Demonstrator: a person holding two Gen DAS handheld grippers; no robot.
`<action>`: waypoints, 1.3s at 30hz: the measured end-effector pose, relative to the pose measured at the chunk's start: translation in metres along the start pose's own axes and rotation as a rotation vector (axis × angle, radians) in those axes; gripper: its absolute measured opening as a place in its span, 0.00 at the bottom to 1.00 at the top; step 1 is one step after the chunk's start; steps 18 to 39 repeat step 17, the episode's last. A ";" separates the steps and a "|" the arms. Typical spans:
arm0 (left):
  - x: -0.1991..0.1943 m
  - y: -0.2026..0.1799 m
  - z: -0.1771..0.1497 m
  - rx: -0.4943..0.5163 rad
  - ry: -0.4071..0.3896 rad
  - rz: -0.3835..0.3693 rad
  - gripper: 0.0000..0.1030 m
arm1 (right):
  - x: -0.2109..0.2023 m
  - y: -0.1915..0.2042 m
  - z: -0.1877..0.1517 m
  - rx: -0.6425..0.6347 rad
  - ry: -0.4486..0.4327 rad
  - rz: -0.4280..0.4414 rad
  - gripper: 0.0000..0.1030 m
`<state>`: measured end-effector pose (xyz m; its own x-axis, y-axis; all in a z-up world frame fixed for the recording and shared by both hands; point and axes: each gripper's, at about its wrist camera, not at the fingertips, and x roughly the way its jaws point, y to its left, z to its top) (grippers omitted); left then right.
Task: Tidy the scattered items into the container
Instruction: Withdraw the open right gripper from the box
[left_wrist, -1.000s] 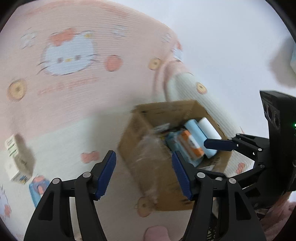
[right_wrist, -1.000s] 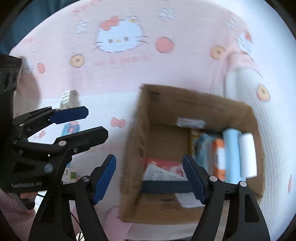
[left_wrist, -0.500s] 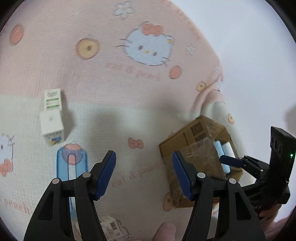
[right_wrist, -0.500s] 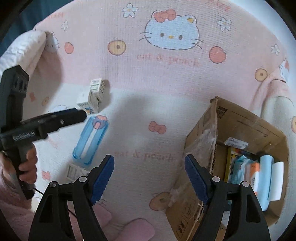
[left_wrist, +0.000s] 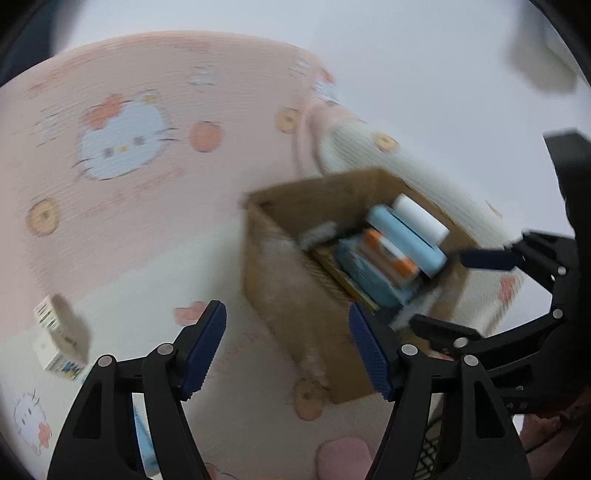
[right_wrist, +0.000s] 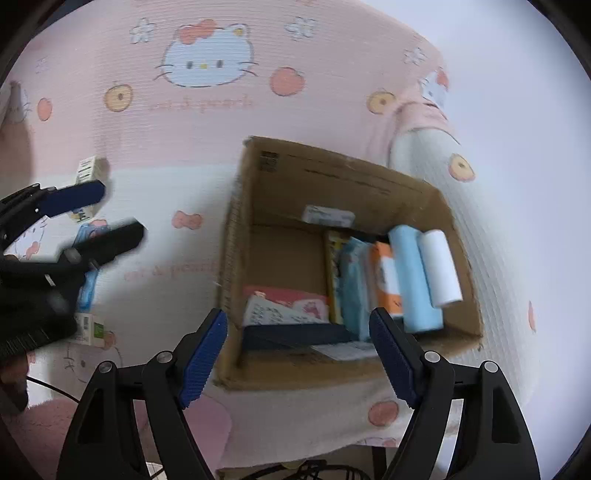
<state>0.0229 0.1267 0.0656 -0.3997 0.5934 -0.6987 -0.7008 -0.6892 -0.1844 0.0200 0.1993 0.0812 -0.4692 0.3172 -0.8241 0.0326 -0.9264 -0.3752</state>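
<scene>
We see a brown cardboard box (right_wrist: 343, 258) sitting open on a soft pink and cream blanket (right_wrist: 207, 140) with a cat face and peaches printed on it. Inside the box, things stand packed side by side — a smooth white roll (right_wrist: 441, 267), a light blue roll (right_wrist: 413, 277), an orange and white carton (right_wrist: 386, 275) and a pale blue packet (right_wrist: 352, 280). A flat pink and white packet (right_wrist: 284, 306) lies on the box floor.

Our right tool (right_wrist: 299, 358) hangs over the near edge of the box, its ridged blue pads spread wide and holding nothing. Our left tool (left_wrist: 288, 350) is spread wide too, empty, above the blanket just beside the box.

Still out on the blanket, well apart from the box, are a small white carton (left_wrist: 59, 336), a clear blue case (right_wrist: 86, 273) and another little white box (right_wrist: 88, 328) — the left view is blurry.
</scene>
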 end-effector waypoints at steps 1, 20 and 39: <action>0.002 -0.005 0.001 0.008 0.004 -0.007 0.71 | 0.000 -0.002 -0.003 -0.010 0.002 -0.001 0.76; 0.027 -0.042 0.009 0.045 0.072 -0.012 0.71 | 0.013 -0.053 -0.029 0.081 0.017 0.046 0.76; 0.027 -0.042 0.009 0.045 0.072 -0.012 0.71 | 0.013 -0.053 -0.029 0.081 0.017 0.046 0.76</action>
